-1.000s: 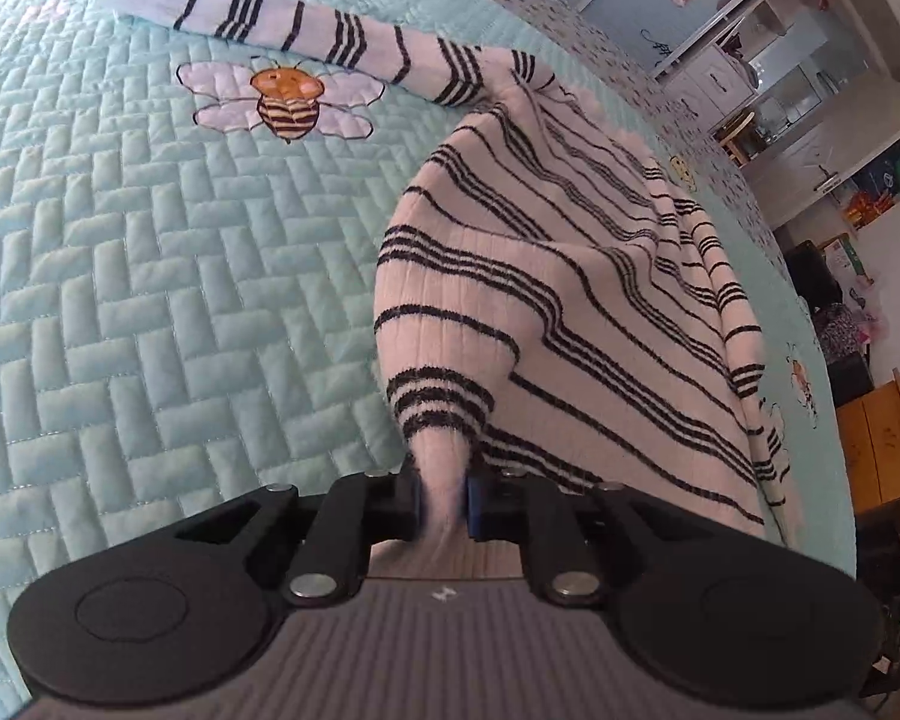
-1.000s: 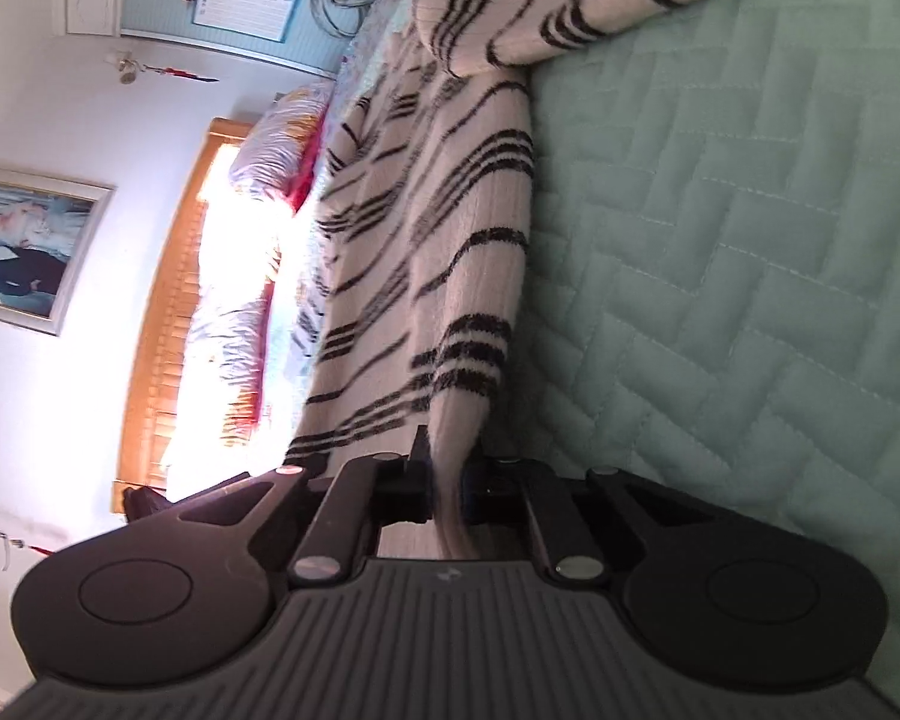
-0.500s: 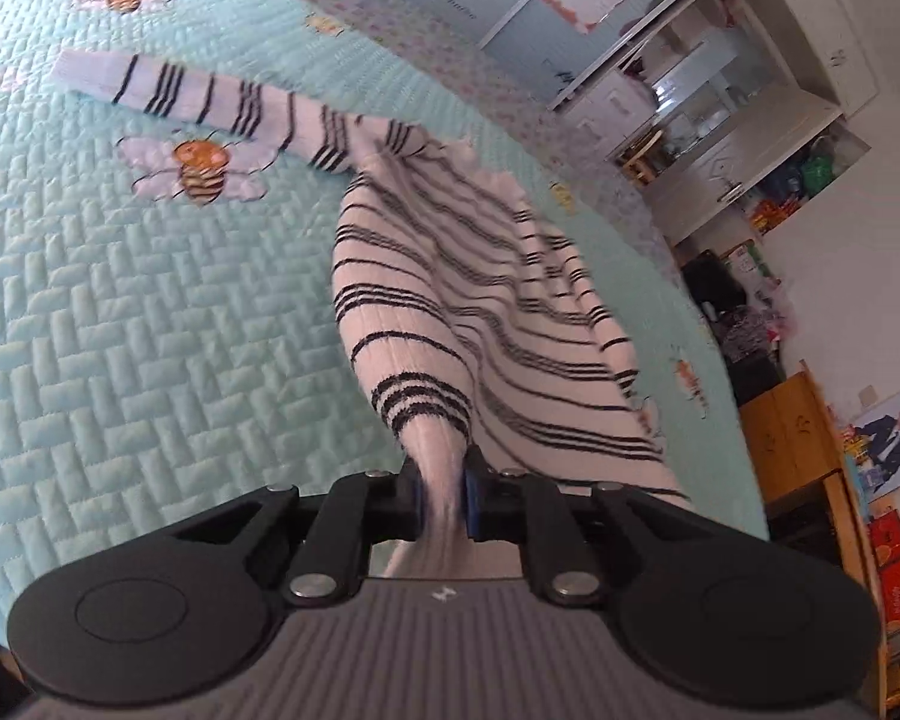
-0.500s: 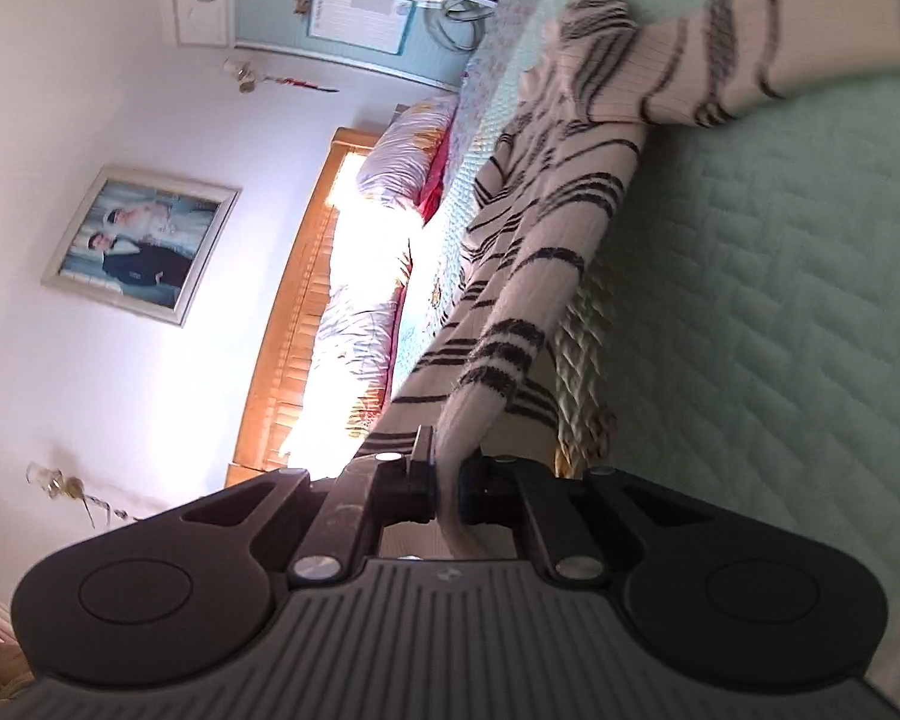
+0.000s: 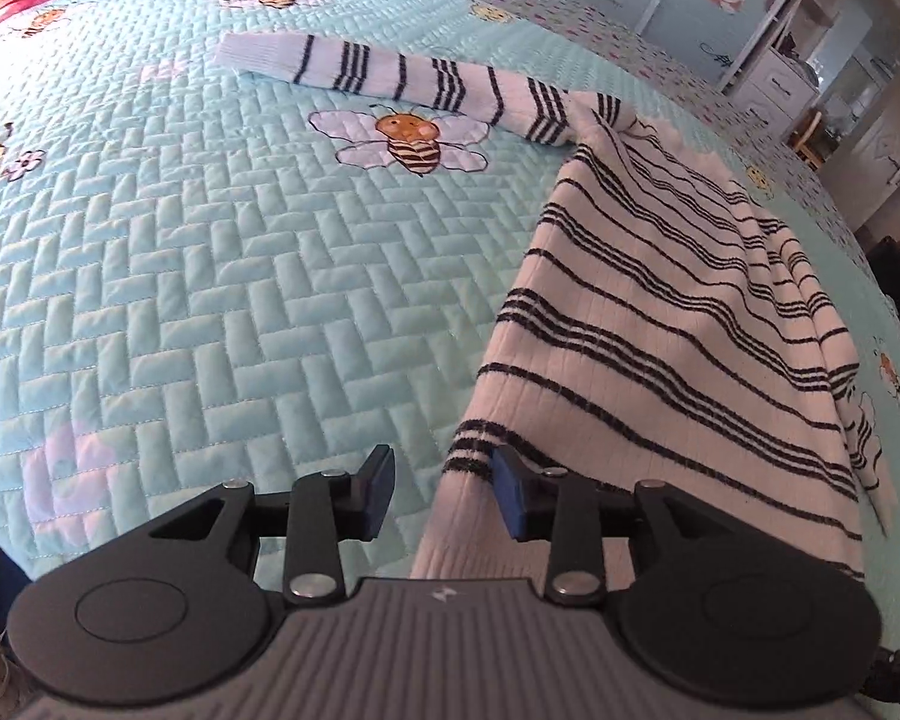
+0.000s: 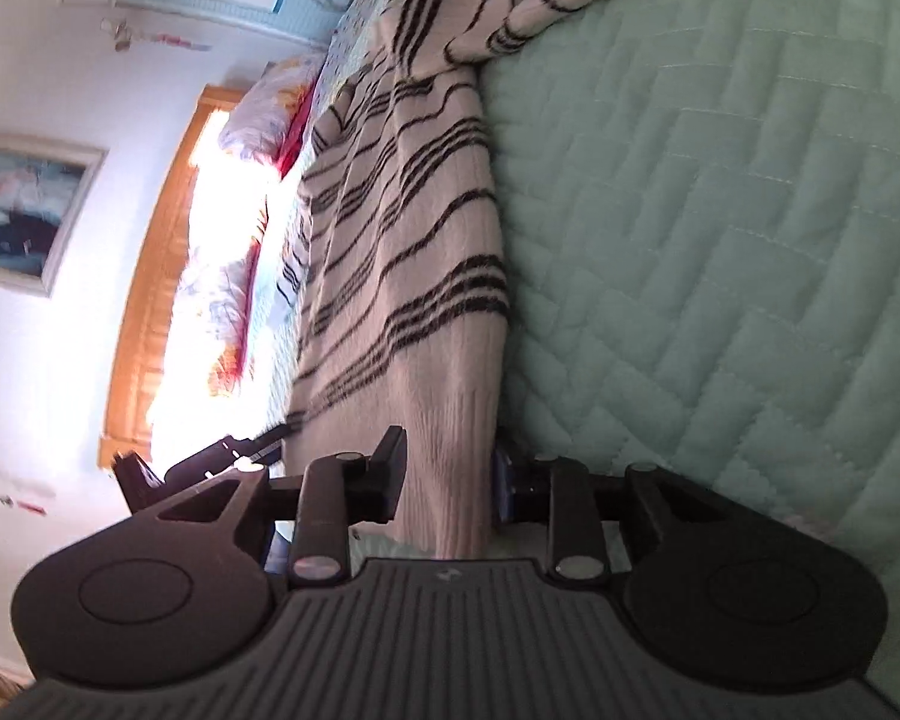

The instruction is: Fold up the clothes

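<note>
Left wrist view: my left gripper (image 5: 441, 495) and right gripper (image 6: 447, 474) have just been opening, releasing the striped sweater (image 5: 660, 312) onto the quilt (image 5: 210, 276); its hem, brushing my pads, risks snagging and dragging.

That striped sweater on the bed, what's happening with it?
A person is folding the sweater on a quilted bedspread, with a handheld gripper in each hand. The left gripper and right gripper have just been opening. The hem lies loose between each pair of jaws, no longer pinched. One sleeve lies stretched out flat across the bedspread.
</note>
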### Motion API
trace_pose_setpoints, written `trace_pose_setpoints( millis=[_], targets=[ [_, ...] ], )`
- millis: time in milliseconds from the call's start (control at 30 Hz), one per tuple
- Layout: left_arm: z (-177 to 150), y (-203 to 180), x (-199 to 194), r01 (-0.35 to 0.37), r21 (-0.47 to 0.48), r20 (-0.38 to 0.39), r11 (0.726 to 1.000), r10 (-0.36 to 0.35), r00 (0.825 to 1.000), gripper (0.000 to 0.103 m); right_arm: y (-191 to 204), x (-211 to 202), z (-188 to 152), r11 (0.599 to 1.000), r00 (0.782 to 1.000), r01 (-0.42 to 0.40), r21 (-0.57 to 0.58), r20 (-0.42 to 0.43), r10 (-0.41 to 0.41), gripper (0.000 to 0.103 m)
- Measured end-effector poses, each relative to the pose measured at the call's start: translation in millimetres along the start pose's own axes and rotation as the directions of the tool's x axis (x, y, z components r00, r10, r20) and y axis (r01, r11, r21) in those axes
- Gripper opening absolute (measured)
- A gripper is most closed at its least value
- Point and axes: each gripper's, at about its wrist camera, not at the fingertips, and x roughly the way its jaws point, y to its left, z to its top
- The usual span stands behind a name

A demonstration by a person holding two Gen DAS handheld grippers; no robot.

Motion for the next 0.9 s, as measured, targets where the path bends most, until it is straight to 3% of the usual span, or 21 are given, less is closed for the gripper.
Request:
trace_pose_setpoints(
  millis=[67, 133, 233, 300, 333, 367, 400, 533, 600, 667, 733, 833, 900],
  targets=[
    [-5.6, -4.5, -11.4, -0.013, 0.018, 0.033, 1.000, 0.013, 0.999, 0.039, 12.6, 9.0, -5.6, 0.998, 0.999, 0.030, -0.052, -0.015, -0.030, 0.028],
    [-10.4, -14.8, -24.9, -0.003, 0.058, 0.061, 0.998, -0.001, 0.998, 0.039, 15.4, 13.2, -5.5, 1.000, 1.000, 0.004, 0.007, -0.024, -0.003, 0.008],
    [-19.5, -35.4, -48.3, 0.131, 0.172, 0.071, 0.976, -0.145, 0.987, 0.040, 6.2, 5.4, -1.9, 0.961, 0.982, -0.186, 0.205, 0.058, 0.177, 0.007],
    [-30.8, -52.4, -49.1, 0.246, 0.236, -0.005, 0.940, -0.251, 0.968, 0.047, -0.2, -2.2, 5.6, 0.964, 0.992, -0.112, 0.240, 0.082, 0.095, 0.009],
    [-38.0, -61.5, -45.5, 0.295, 0.256, -0.051, 0.921, -0.292, 0.955, 0.048, 0.7, -5.7, 6.7, 0.980, 0.997, -0.002, 0.198, 0.078, -0.013, 0.014],
    [-45.5, -69.7, -41.9, 0.334, 0.274, -0.094, 0.902, -0.321, 0.942, 0.048, 2.0, -9.2, 7.6, 0.982, 0.989, 0.113, 0.151, 0.079, -0.126, 0.013],
    [-53.8, -75.2, -38.3, 0.344, 0.286, -0.130, 0.894, -0.319, 0.939, 0.048, 6.9, -13.3, 4.5, 0.984, 0.985, 0.137, 0.114, 0.094, -0.148, 0.009],
    [-84.3, -84.3, -22.1, 0.404, 0.243, -0.254, 0.882, -0.344, 0.904, 0.048, 39.8, -31.4, -13.4, 0.972, 0.965, 0.211, -0.101, 0.181, -0.190, 0.034],
    [-94.4, -82.0, -16.3, 0.426, 0.184, -0.286, 0.886, -0.366, 0.885, 0.048, 58.8, -34.6, -26.2, 0.950, 0.981, 0.166, -0.266, 0.139, -0.132, 0.035],
    [-99.8, -78.4, -13.0, 0.433, 0.135, -0.295, 0.891, -0.381, 0.876, 0.048, 79.2, -21.0, -44.6, 0.894, 0.992, 0.130, -0.429, 0.053, -0.118, 0.038],
    [-102.6, -73.9, -10.7, 0.435, 0.092, -0.294, 0.896, -0.393, 0.871, 0.048, 94.1, -3.0, -64.2, 0.812, 0.988, 0.112, -0.573, -0.024, -0.153, 0.039],
    [-105.8, -67.1, -7.2, 0.437, 0.027, -0.288, 0.899, -0.412, 0.864, 0.048, 106.0, 29.2, -90.2, 0.722, 0.972, 0.074, -0.688, -0.111, -0.205, 0.039],
    [-100.3, -62.0, -4.6, 0.443, -0.031, -0.262, 0.896, -0.435, 0.862, 0.048, 108.3, 46.2, -98.4, 0.684, 0.965, 0.062, -0.727, -0.132, -0.228, 0.041]
  ],
)
